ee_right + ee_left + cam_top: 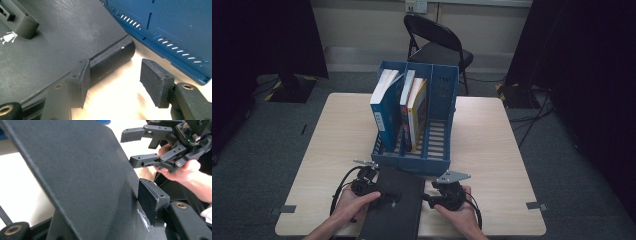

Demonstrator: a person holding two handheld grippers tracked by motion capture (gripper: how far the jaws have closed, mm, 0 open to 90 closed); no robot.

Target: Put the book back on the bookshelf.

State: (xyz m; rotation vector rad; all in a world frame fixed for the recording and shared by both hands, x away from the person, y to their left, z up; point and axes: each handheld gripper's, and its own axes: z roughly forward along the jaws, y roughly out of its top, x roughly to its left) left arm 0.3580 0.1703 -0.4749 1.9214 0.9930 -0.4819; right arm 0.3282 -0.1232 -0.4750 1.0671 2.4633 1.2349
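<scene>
A black binder (393, 206) lies on the table's front edge, its far end against the blue file rack (443, 90). My left gripper (388, 198) reaches in from the left and is shut on the binder (82, 175): one pad (151, 200) presses on the cover and the other jaw is hidden beneath it. My right gripper (431, 198) stands open just right of the binder. In the right gripper view its pads (83, 80) straddle bare table, with the binder's rounded spine (112, 58) beside the left one. The right gripper (135, 148) is seen open in the left gripper view too.
The rack holds three upright books in its left slots: a blue-and-white one (384, 107), a thin one (406, 97) and a yellow one (418, 110); its right slot is bare. The rack's wall (172, 32) is close to my right jaw. A folding chair (437, 47) stands behind the table (497, 145).
</scene>
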